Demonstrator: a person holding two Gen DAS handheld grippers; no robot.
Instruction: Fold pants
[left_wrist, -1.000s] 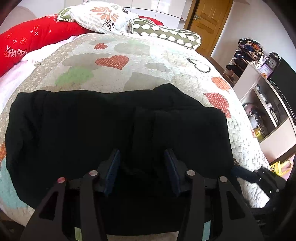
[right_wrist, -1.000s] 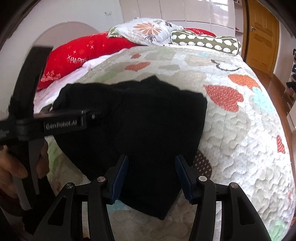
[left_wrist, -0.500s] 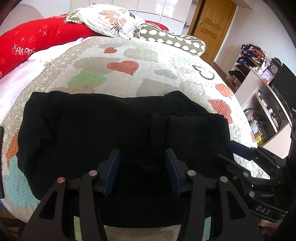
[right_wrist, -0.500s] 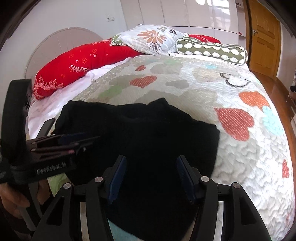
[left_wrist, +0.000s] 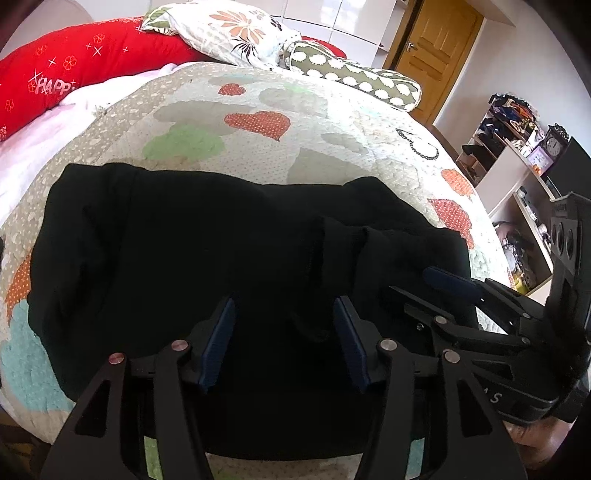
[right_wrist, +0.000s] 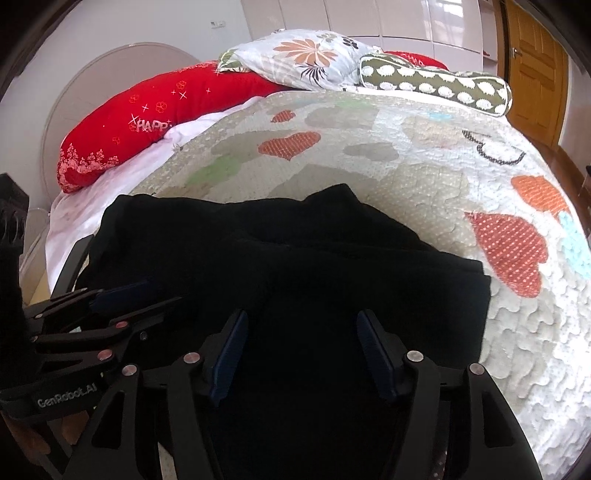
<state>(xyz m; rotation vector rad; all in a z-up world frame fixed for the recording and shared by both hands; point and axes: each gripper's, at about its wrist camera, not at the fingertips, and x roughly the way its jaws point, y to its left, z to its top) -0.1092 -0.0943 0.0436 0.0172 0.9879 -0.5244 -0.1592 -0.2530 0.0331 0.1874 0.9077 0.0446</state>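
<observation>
The black pants lie spread and partly folded on the quilted bedspread, near the bed's front edge; they also show in the right wrist view. My left gripper is open and empty, just above the pants' near edge. My right gripper is open and empty over the pants' right part. The right gripper also shows at the right of the left wrist view. The left gripper also shows at the left of the right wrist view. Both sit close side by side.
The heart-patterned quilt covers the bed. A red pillow, a floral pillow and a green bolster lie at the head. A wooden door and cluttered shelves stand to the right.
Both grippers have pulled back and risen a little from the pants and moved closer together. The pants lie still. Both stay open.
</observation>
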